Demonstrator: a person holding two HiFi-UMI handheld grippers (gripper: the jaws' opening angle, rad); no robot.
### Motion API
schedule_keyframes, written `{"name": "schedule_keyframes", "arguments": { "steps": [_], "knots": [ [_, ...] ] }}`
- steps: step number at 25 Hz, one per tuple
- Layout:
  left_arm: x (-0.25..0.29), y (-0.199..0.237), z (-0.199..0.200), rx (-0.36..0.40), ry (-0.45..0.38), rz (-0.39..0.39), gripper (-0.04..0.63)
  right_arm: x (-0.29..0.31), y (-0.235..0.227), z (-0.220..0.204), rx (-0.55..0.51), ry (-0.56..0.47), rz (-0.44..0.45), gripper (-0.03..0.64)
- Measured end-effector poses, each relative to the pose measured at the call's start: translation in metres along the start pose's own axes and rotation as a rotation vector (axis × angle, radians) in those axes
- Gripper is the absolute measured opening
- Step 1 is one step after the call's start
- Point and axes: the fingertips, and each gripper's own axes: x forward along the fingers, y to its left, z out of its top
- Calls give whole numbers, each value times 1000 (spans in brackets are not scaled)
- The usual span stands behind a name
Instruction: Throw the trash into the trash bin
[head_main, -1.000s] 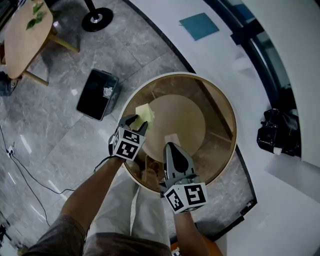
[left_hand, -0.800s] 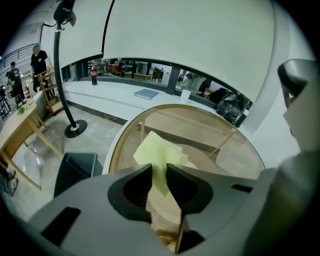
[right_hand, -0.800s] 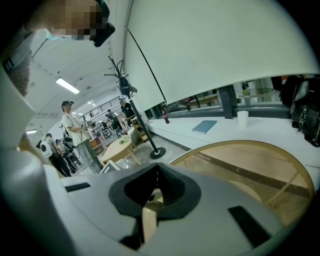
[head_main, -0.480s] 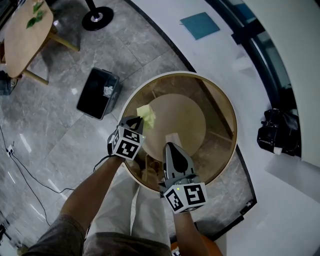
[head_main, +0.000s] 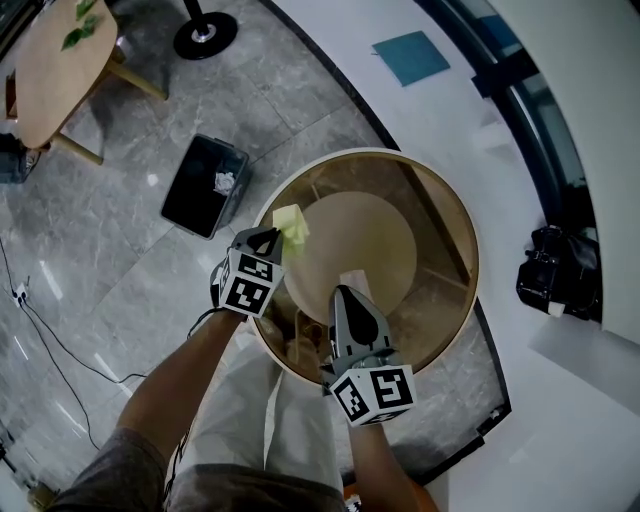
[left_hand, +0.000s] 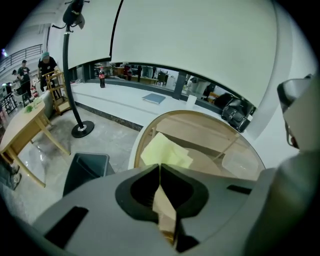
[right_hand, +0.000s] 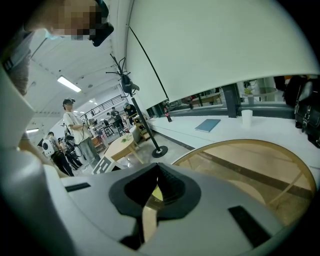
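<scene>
Left gripper (head_main: 272, 238) pinches the yellow paper (head_main: 291, 222) at the round glass table's (head_main: 470, 262) left edge; the black trash bin (head_main: 203, 186), left of that table, awaits it; right gripper (head_main: 345, 295) is pressed together, empty.

Round glass-topped table (head_main: 468, 232) with wooden rim, a pale scrap (head_main: 352, 279) on it, stood on grey marble floor (head_main: 100, 260), black bin (head_main: 203, 186) just beside the table, stand base (head_main: 205, 35), wooden side table (head_main: 55, 70) and cable (head_main: 48, 338) further off.
</scene>
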Motion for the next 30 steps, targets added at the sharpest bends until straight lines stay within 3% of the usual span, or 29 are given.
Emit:
{"name": "schedule_keyframes", "arguments": {
  "steps": [15,21,30],
  "knots": [
    [-53,147,-15,-178,-47,183,28,53,69,3,-69,60,117,18],
    [-78,210,-30,-294,-58,287,28,72,97,2,-90,85,172,18],
    [-89,242,-44,-389,-85,355,28,88,113,-2,-109,119,205,18]
  ]
}}
